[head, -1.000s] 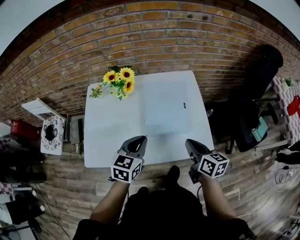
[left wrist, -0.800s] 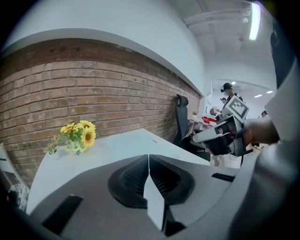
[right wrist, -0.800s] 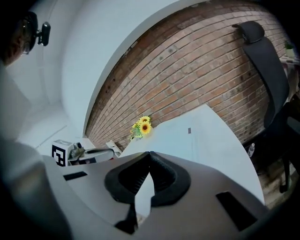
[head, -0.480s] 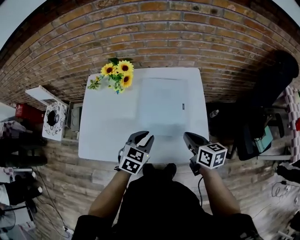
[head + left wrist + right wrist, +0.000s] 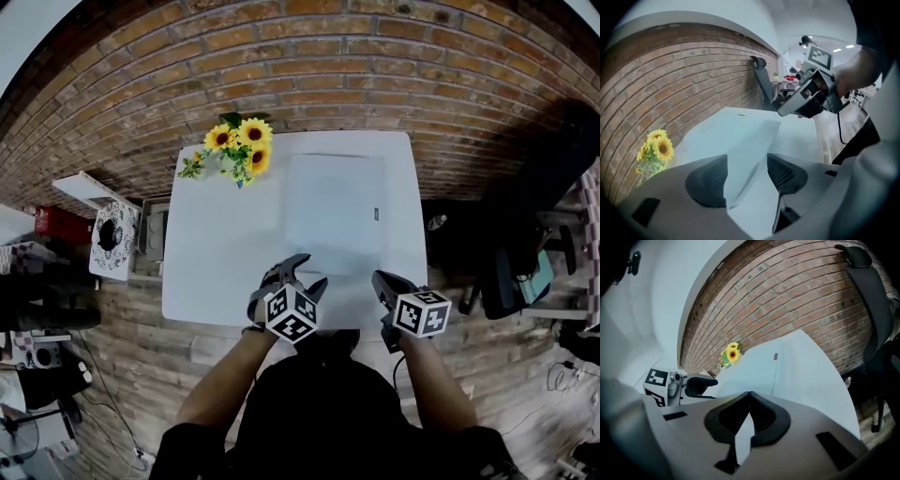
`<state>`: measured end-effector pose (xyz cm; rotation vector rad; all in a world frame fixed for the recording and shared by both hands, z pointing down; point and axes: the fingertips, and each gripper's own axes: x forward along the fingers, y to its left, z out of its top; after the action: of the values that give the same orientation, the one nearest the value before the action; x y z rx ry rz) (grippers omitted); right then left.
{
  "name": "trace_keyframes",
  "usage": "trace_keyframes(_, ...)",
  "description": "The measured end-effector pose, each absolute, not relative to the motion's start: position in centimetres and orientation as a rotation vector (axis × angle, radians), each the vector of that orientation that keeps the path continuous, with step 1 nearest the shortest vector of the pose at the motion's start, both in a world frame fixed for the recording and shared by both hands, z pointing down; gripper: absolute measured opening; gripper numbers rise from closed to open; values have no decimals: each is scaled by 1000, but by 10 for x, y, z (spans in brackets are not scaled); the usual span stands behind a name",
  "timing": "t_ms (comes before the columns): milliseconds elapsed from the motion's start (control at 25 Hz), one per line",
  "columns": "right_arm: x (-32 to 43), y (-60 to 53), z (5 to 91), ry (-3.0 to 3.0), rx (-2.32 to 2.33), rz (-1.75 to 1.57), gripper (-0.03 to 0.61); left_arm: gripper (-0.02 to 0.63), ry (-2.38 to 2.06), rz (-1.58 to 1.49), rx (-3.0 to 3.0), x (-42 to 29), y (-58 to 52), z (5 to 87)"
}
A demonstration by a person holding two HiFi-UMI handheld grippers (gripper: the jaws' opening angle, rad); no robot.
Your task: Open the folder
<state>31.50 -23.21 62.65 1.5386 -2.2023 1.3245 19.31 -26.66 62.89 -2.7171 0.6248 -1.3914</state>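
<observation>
The folder (image 5: 335, 214) lies flat and closed on the right half of the white table (image 5: 206, 262). Its long axis runs away from the person toward the brick wall (image 5: 309, 75), so 1 short edge faces the grippers. A small dark mark sits near its right long edge; what it is cannot be told. Both grippers sit at that near short edge, 1 by each corner. The left gripper (image 5: 305, 272) is over the near-left corner and the right gripper (image 5: 380, 278) just beside the near-right corner. In the left gripper view the folder (image 5: 754, 140) stretches straight ahead, with its near corner framed in the gap of the left gripper (image 5: 746, 173). Its 2 jaws have just been opening and now stand wide apart, with nothing pressed between the pads. In the right gripper view the folder (image 5: 757, 373) lies ahead and to the left. The right gripper (image 5: 749, 394) has its 2 jaw tips together and holds nothing. The left looks the readier of the 2, open and pitched down at the corner. The coming move likely turns on slipping 1 jaw under the cover at that near edge. A bunch of sunflowers (image 5: 239, 150) stands at the far-left corner, well apart from the folder.
</observation>
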Motion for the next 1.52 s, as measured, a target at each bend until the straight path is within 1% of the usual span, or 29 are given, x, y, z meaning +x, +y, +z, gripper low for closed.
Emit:
trace_keyframes(40,318,-234,629,-2187,1557,1324,15,274,586,-1399,-2689,198,-267,631)
trace_keyframes(120,324,-241,634,-2153,1605,1308,15,324,506,-1421,-2634,207,-268,638)
trace_keyframes(200,330,-247,636,-2124,1649,1302,15,341,437,-1440,-2588,216,-268,644)
trace_keyframes(400,337,-252,640,-2085,1671,1293,17,342,349,-1431,-2585,236,-268,649)
trace_keyframes(600,338,-248,651,-2058,1648,1321,22,335,285,-1448,-2593,240,-265,655)
trace_keyframes(640,338,-247,653,-2054,1646,1326,23,314,277,-1448,-2594,240,-264,656)
trace_keyframes(680,339,-245,655,-2050,1643,1330,21,271,272,-1446,-2594,239,-264,655)
trace_keyframes(840,339,-240,665,-2033,1620,1345,21,206,237,-1450,-2554,237,-259,656)
trace_keyframes(1160,344,-238,669,-2027,1616,1363,18,99,209,-1442,-2470,240,-250,651)
trace_keyframes(1320,343,-239,668,-2045,1607,1377,18,64,257,-1406,-2480,238,-250,642)
trace_keyframes(1520,341,-240,660,-2087,1592,1393,17,46,335,-1367,-2494,235,-255,631)
